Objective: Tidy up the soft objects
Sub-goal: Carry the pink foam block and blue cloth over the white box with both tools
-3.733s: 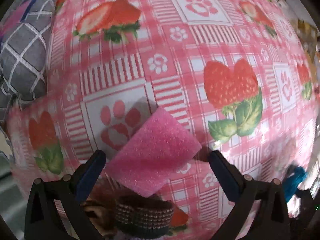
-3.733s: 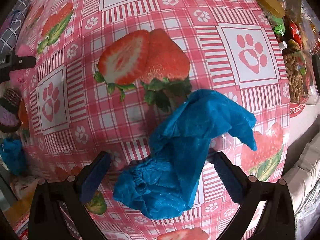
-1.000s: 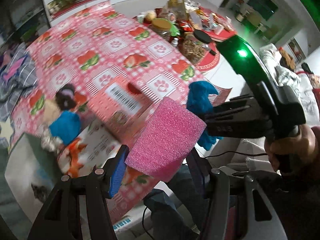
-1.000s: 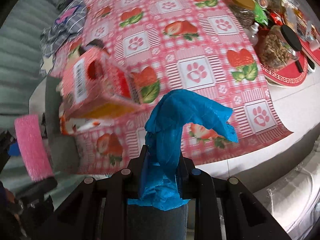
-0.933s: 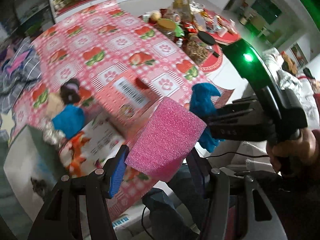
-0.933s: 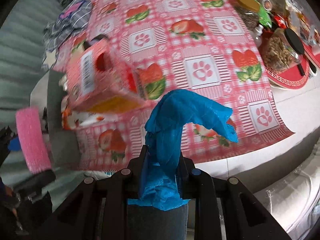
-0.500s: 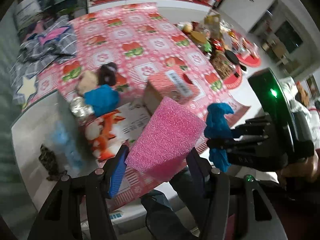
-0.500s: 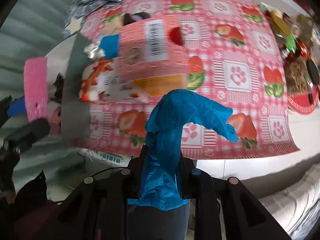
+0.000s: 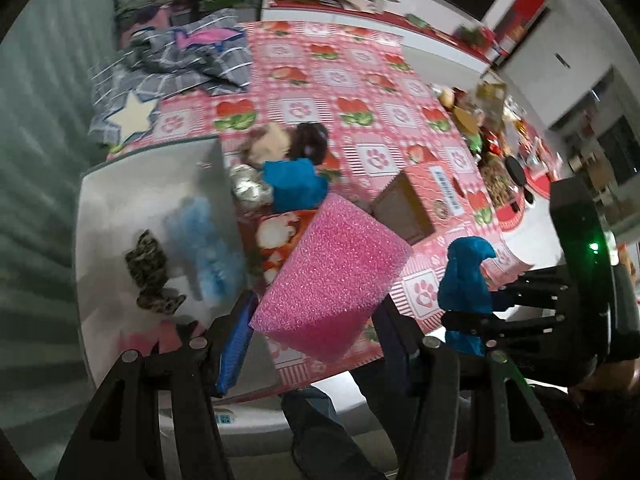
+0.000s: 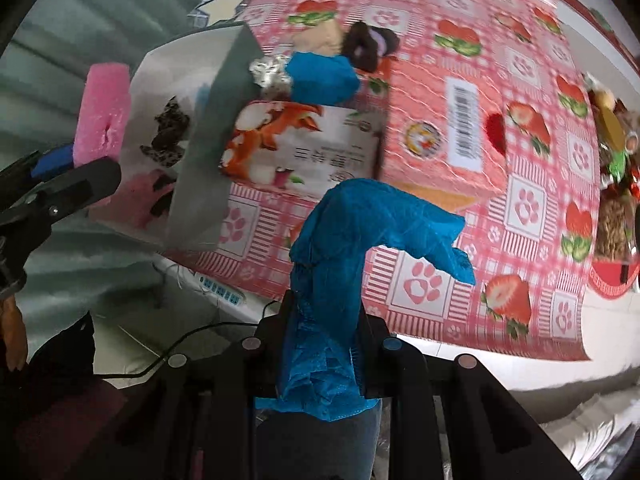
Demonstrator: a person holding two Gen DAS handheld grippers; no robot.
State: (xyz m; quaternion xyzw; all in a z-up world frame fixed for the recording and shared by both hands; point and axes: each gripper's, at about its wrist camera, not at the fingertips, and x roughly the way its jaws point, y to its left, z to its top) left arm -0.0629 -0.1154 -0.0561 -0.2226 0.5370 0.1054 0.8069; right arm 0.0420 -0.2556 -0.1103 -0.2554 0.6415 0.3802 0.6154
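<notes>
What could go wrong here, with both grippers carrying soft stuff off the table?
The pink sponge sits skewed between the left gripper pads, so it might slip out. The blue cloth in the right gripper flops loosely and could snag on the grey bin wall instead of dropping inside.

One pink sponge, two blue cloths, two cartons, one bin.

Black hand-held gripper frames with silver screws, blue pads, green indicator light.

left claw grips pink sponge.
</notes>
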